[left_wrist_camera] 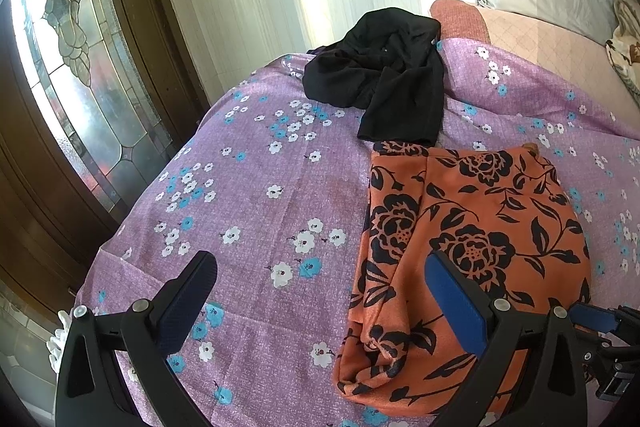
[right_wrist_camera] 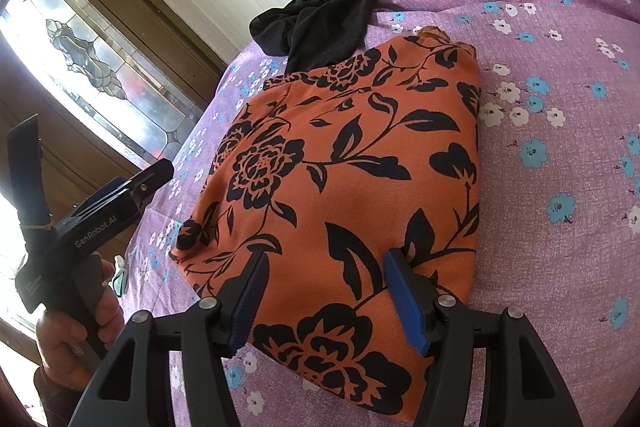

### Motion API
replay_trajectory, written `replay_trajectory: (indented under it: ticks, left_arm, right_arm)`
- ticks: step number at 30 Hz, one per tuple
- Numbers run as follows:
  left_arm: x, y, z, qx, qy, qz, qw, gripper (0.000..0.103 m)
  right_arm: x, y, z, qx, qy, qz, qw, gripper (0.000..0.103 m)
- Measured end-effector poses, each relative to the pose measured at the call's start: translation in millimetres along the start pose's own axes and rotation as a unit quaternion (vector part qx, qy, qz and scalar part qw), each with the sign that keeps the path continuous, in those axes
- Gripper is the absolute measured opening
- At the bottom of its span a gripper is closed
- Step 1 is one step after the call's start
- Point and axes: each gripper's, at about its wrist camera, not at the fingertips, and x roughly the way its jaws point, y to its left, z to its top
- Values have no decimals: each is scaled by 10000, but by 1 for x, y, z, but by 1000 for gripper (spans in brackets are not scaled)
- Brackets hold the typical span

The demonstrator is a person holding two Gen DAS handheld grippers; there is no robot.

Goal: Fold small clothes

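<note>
Orange floral garment (right_wrist_camera: 340, 163) is seen lying on the bed (right_wrist_camera: 540, 187), already folded into a compact rectangle with doubled edges visible along its near and left sides. That item is judged done, or one tidy-up pass away.

Right hand-held gripper (right_wrist_camera: 328, 299): jaws spread wide, nothing clamped. The folded garment lies directly ahead of and beneath the fingers (right_wrist_camera: 404, 291); whether the tips touch the cloth cannot be told.

Left hand-held gripper (left_wrist_camera: 320, 299): jaws fully apart, nothing held. Bare purple floral sheet is seen between its fingers; the orange garment (left_wrist_camera: 472, 227) sits under and ahead of its right finger (left_wrist_camera: 452, 303), and the left finger is over sheet only.

Black garment (left_wrist_camera: 384, 75) is seen crumpled in a heap, well ahead of both grippers, beyond the far edge of the orange piece and touching or slightly overlapping that edge. It is unfolded.

Step in hand, as judged: release after the last fold of the orange piece, transition to the next item.

Next move is expected to require:
- both grippers carried forward past the orange fold without dragging it open
- the black heap pulled clear of the orange edge
- two corners or a hem located in the bunched cloth, which is hard to read because folds are black on black
- the piece spread flat on open sheet, left of the orange one, before any folding

Risk: soft bed surface, so the sheet could be pinched along with the cloth.
</note>
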Motion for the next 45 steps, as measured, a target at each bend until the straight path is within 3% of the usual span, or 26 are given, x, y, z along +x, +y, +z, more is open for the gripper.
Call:
replay_trajectory:
  ticks: [45]
  left_arm:
    - [6,-2,-3,85,108,8,9999,103]
  right_arm:
    - [2,7,-3,-207,-57,-119,9997,68]
